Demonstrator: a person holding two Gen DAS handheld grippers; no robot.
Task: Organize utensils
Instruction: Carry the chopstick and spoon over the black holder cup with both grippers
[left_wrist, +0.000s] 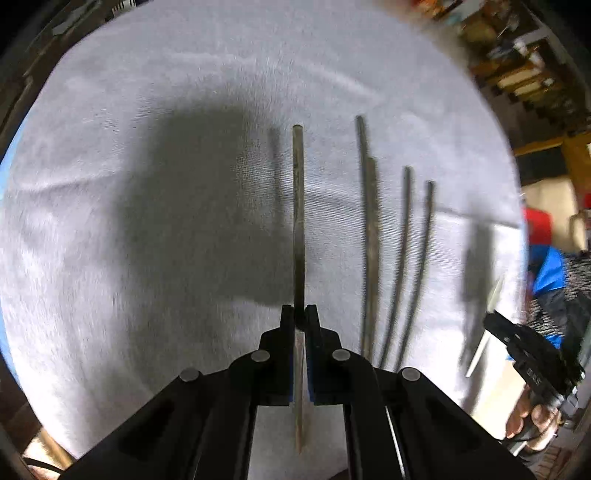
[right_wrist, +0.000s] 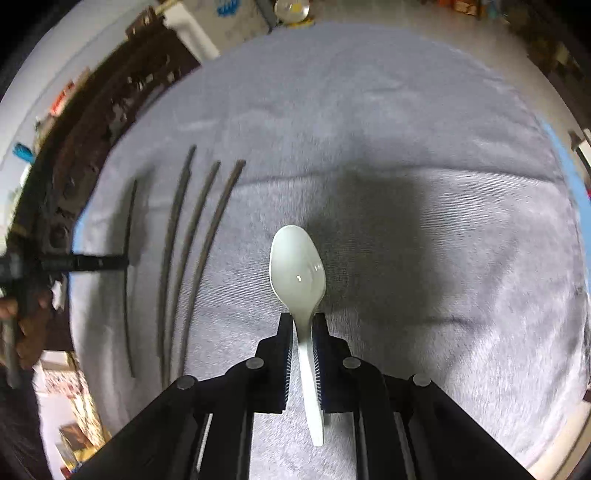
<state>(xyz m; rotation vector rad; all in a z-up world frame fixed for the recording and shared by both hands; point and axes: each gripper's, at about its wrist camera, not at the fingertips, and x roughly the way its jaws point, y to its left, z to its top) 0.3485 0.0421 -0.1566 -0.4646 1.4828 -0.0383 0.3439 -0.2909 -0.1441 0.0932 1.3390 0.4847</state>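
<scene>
Left wrist view: the left tongs (left_wrist: 300, 314) are closed on a dark chopstick (left_wrist: 298, 206), gripping it partway along so that it runs straight ahead, away from the camera, with a short length trailing back between the fingers. It appears held above a grey cloth (left_wrist: 147, 110) that covers the bench. Just to the right of the held stick, a row of chopsticks (left_wrist: 391, 266) lies flat on the cloth, all roughly parallel to it and pointing the same way.

Right wrist view: the right tongs (right_wrist: 303, 321) are closed on the handle of a white spoon (right_wrist: 297, 269), bowl forward and facing up, over bare cloth. The row of sticks lies well to the left of the spoon.

The left tongs are the nearer to the row. Judging from this, the held stick already shares the row's long axis, so a short sideways shift right and a lowering would place it alongside.
</scene>
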